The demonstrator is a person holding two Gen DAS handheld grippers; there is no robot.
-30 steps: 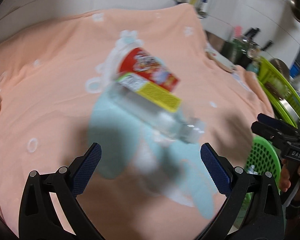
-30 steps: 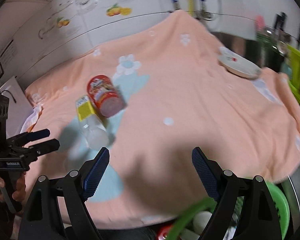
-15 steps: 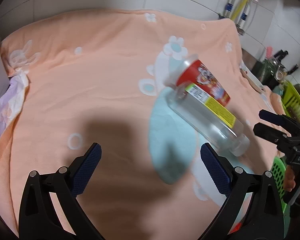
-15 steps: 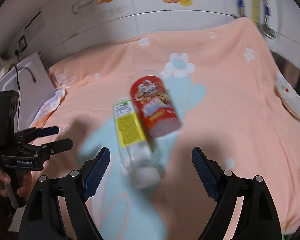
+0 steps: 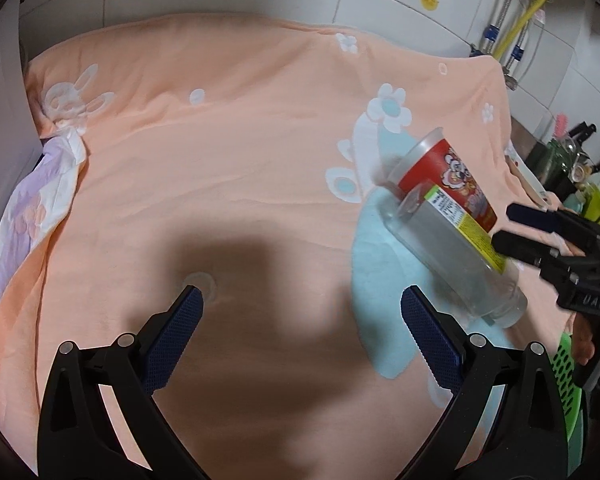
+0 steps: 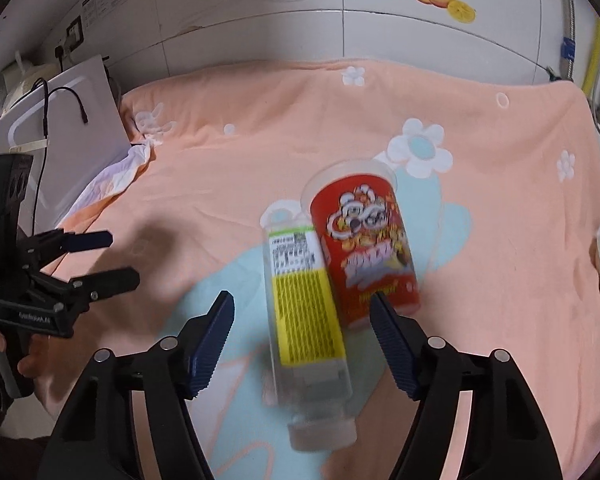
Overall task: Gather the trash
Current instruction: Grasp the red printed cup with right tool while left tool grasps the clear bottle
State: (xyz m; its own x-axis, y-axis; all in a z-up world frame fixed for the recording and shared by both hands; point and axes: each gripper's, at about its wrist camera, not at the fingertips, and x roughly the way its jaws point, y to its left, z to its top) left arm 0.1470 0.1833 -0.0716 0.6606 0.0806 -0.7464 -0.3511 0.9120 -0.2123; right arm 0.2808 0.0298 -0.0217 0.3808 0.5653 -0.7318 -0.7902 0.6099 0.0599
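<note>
Right tongs hang over the clear plastic bottle, jaws apart and just narrowed, one pad on either side of its yellow label; the pads are not pressing on it. Off to the left in the right wrist view, the left tongs are spread wide with nothing between them, over bare cloth; a hand grips the handle below them.

The bottle lies on its side, cap end toward the camera, and right against it lies the red snack cup, also tipped over, its clear rim pointing toward the wall. The two touch along their lengths. From the left wrist view the pair sits to the right of the left tongs, with the right tongs reaching in at the frame edge.

Under everything is a peach blanket with white flowers and a pale blue patch, draped over the desk. A white tiled wall with fruit stickers runs behind. A white board with a black cable leans at the far left corner.

At the right edge, a green basket is cut off by the frame. Beyond it stand dark, small things, possibly kitchenware. The bottle's cap end is blurred.
</note>
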